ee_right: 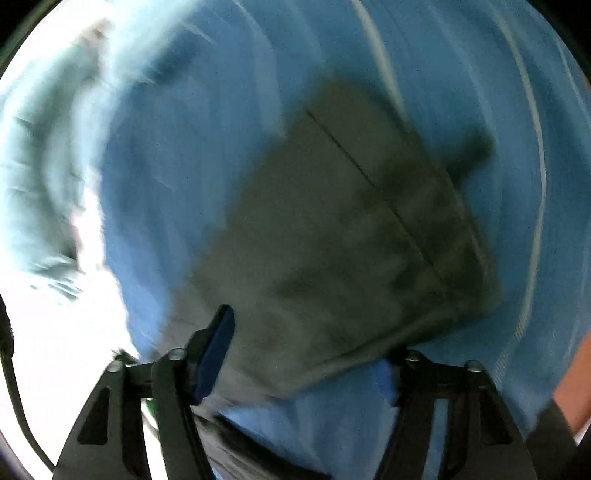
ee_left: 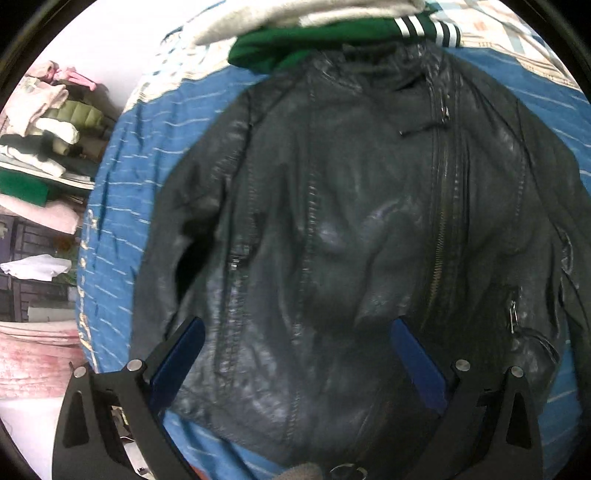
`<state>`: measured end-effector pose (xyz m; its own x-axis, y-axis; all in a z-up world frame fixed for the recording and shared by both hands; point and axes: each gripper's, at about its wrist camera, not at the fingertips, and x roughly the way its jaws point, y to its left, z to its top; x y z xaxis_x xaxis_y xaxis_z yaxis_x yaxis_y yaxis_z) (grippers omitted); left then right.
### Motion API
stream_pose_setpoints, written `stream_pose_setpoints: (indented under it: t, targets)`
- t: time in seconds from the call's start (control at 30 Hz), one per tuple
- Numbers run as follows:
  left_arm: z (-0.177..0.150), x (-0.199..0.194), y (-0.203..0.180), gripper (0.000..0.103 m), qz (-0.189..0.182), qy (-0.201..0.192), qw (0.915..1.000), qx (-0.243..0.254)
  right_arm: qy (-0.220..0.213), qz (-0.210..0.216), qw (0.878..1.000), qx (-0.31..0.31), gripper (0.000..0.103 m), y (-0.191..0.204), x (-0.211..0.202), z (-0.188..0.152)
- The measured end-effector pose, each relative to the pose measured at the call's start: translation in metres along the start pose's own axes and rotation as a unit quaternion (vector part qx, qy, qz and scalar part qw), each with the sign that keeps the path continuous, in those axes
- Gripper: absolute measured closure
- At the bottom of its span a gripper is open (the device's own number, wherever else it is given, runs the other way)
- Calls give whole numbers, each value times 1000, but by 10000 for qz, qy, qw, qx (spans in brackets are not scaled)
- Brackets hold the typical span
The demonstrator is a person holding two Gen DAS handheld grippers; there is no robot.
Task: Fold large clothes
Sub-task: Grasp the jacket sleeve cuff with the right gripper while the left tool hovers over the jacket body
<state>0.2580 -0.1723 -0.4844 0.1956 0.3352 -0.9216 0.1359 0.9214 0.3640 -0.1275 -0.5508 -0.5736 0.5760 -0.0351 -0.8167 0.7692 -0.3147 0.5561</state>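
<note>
Where the left wrist view reaches its left edge, shelves (ee_left: 44,147) carry stacked folded clothes in pink, white, olive and green, well apart from the black leather jacket (ee_left: 351,221), which serves as the landmark here. The jacket lies front up and spread flat on a blue striped bedspread (ee_left: 147,166); the blue cloth shows to the left of the jacket, to its right, and below its hem. Beyond the jacket's collar, a green garment with black-and-white striped trim (ee_left: 332,37) touches the collar, and a pale grey garment (ee_left: 277,14) lies on top of the green one. The jacket's zipper (ee_left: 443,206) runs down right of its centre, with a pocket zip pull (ee_left: 512,314) near its right side. The left gripper (ee_left: 295,362) hangs over the jacket's lower front, its blue-padded fingers (ee_left: 177,365) spread wide with nothing between them.

The right wrist view, heavily blurred, shows none of the shelves, collar or zippers. It shows only a dark sleeve-like part of the jacket (ee_right: 351,229) with one seam line, lying on the bedspread (ee_right: 184,147). The right gripper (ee_right: 310,354) has its fingers set wide apart at that part's near edge; the left finger (ee_right: 216,354) overlaps the dark cloth, though whether it touches cannot be told. Right of the sleeve, an orange patch (ee_right: 576,376) sits at the frame edge, too blurred to identify.
</note>
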Motion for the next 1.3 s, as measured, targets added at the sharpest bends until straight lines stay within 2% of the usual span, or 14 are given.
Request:
stream_pose_setpoints:
  t: [0.1, 0.2, 0.27, 0.33, 0.37, 0.4, 0.43, 0.47, 0.57, 0.7, 0.87, 1.07, 1.2, 1.3]
  targets:
    - [3, 10, -11, 0, -106, 44, 9999, 12, -321, 120, 9990, -302, 42, 16, -4, 15]
    - [6, 20, -22, 0, -180, 48, 9998, 106, -171, 143, 9994, -257, 37, 13, 25, 32]
    - [8, 25, -26, 0, -154, 7, 9997, 180, -241, 318, 9991, -124, 18, 13, 35, 37]
    - [12, 30, -27, 0, -141, -81, 9997, 177, -519, 491, 9974, -122, 16, 23, 37, 37]
    - [12, 32, -27, 0, -126, -105, 9997, 169, -659, 550, 9961, -180, 27, 30, 40, 36]
    - [14, 34, -26, 0, -114, -122, 9997, 155, -777, 526, 9954, -190, 44, 35, 42, 36]
    - [16, 37, -25, 0, -117, -124, 9998, 134, -842, 494, 9951, -124, 89, 42, 43, 35]
    - [17, 39, -23, 0, -118, -118, 9998, 117, -831, 599, 9947, -59, 98, 42, 42, 36]
    - [20, 41, -14, 0, -117, -133, 9998, -3, -1221, 382, 9915, -227, 98, 67, 20, 38]
    - [22, 43, 5, 0, -177, -100, 9996, -184, -1472, 382, 9862, -659, 98, 107, -21, 30]
    - [23, 43, 42, 0, -167, -139, 9983, -541, -1537, 554, 9736, -1595, 98, 183, -52, -11]
    - [15, 56, 117, 0, 38, -65, 9916, -1288, -1141, 794, 9369, -3207, 98, 298, -36, -128]
    - [-2, 73, 177, 0, 321, 20, 9814, -1892, -532, 731, 8922, -4425, 98, 351, 21, -241]
    - [-20, 89, 215, 0, 513, 178, 9727, -2257, -85, 527, 8411, -5383, 98, 363, 77, -340]
